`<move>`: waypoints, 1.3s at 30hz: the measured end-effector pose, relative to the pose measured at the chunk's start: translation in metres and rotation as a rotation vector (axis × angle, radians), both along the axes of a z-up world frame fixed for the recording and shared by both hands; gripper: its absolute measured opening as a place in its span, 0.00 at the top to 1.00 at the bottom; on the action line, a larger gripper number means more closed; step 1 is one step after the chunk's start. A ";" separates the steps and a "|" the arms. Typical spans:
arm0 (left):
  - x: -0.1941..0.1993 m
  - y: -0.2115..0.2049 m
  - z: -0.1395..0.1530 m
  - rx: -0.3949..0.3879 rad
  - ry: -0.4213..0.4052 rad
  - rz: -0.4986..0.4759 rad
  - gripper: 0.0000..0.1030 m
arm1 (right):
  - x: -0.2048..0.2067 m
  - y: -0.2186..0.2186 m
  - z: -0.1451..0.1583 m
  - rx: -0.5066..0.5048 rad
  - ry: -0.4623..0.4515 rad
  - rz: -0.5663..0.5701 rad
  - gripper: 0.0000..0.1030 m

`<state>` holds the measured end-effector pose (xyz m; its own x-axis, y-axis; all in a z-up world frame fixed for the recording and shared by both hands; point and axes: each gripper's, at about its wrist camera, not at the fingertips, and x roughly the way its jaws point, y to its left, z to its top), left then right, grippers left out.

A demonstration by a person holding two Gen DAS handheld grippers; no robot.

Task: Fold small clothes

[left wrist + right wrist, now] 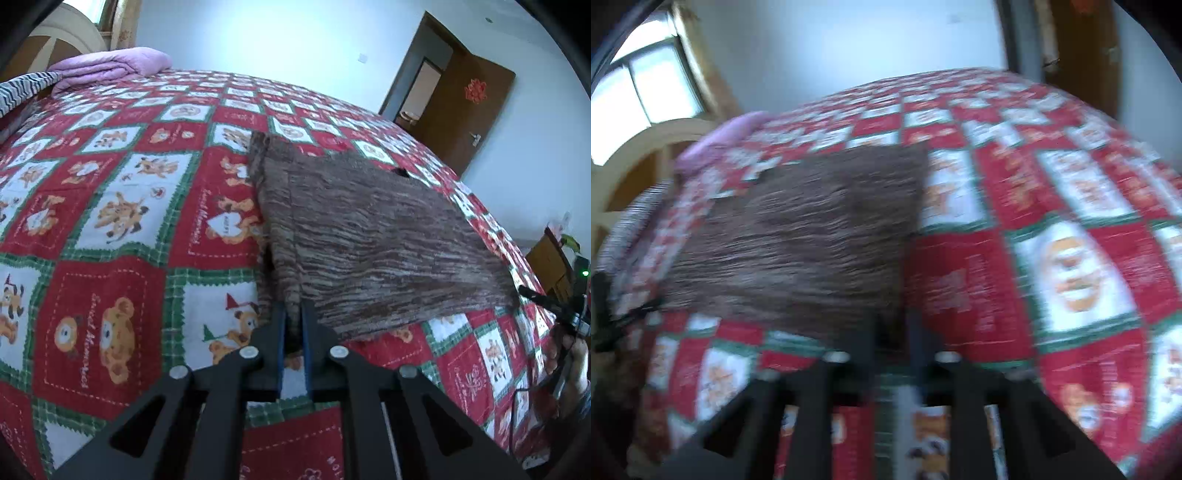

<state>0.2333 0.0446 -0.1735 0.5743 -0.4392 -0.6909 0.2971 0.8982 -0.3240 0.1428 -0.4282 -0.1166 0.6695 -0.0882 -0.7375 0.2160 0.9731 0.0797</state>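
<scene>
Right now the brown knitted garment (369, 236) lies folded into a rough rectangle on the bed (110, 206), over the red, white and green teddy-bear quilt and toward the near edge, well away from the purple blanket (110, 66) heaped at the far headboard corner. The left tool (293, 328) has its blue-lined jaws drawn close together, with a narrow tail of the knit pinched between them at the garment's near left corner. The right tool (890, 332) sits at the opposite near corner; its view is badly smeared, yet a gap shows between its jaws, so I read them as spread, with a dark scrap of the knit lying in the gap rather than squeezed. The sweater looks soft, light and floppy, a loose ribbed knit that will sag and stretch wherever it is lifted and will cling a little to the quilt rather than slide. It is not fragile, though a thin pinch could pull the stitches. To my eye the safest hold is on the doubled edges at the two near corners, both layers taken together, so that the fold stays square when the piece is carried over. One more fold across seems to be what remains.
</scene>
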 end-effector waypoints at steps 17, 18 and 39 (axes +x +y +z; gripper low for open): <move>-0.007 0.015 -0.002 0.035 -0.022 0.113 0.28 | 0.064 0.054 -0.025 0.035 0.083 0.175 0.37; -0.006 0.015 -0.002 0.031 -0.019 0.112 0.27 | 0.062 0.056 -0.023 0.015 0.090 0.178 0.37; 0.034 0.044 0.033 0.102 -0.052 0.157 0.10 | 0.094 0.105 0.002 -0.052 -0.015 0.244 0.37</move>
<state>0.2676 0.0891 -0.1404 0.6662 -0.2704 -0.6950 0.1643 0.9623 -0.2170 0.2371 -0.3233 -0.1142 0.6866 0.0403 -0.7259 -0.0270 0.9992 0.0300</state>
